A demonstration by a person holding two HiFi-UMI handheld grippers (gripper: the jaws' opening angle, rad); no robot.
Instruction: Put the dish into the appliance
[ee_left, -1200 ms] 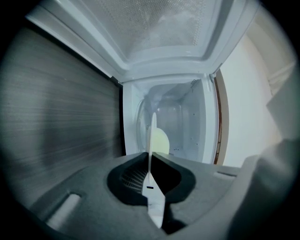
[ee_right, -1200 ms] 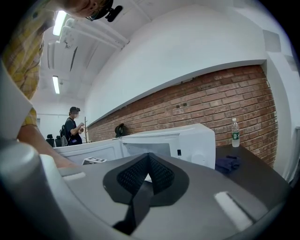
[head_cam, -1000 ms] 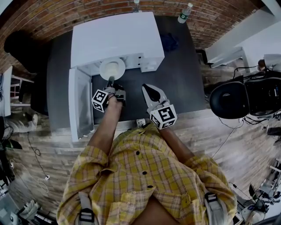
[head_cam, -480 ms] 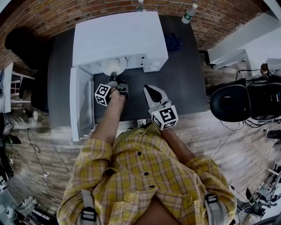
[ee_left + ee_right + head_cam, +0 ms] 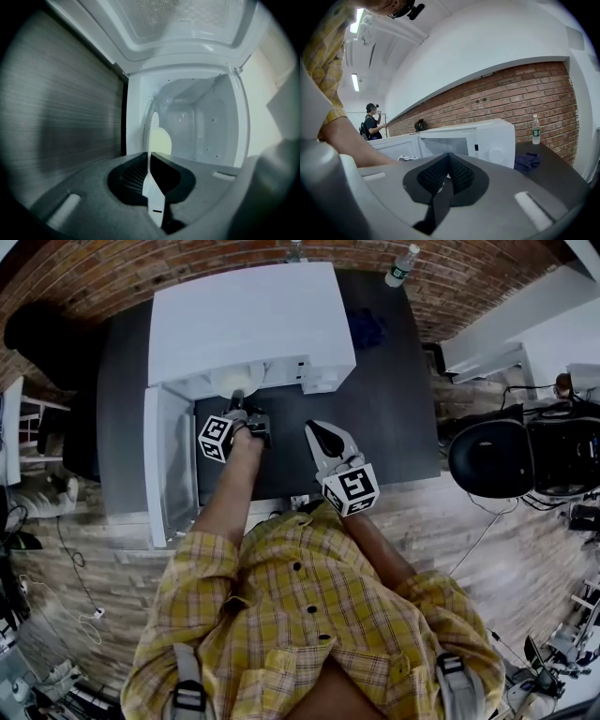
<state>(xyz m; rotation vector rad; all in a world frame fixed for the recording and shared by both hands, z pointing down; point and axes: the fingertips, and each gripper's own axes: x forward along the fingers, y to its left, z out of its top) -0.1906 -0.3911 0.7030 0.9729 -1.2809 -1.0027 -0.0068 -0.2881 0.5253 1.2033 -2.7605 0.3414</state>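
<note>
Left arm stretched forward, left gripper (image 5: 238, 407) near level, jaws just squeezing tighter on the dish (image 5: 158, 140) rim, right gripper (image 5: 321, 435) hanging back alongside, jaws together, empty.

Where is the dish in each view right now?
Head view: the dish is at upper centre, in the opening of the white microwave, just ahead of the left gripper.
Left gripper view: centre, edge-on, clamped between the jaws.
Right gripper view: not in it.
Shared landmark: the white microwave. Its cavity fills the left gripper view, and its body stands at centre in the right gripper view.
</note>
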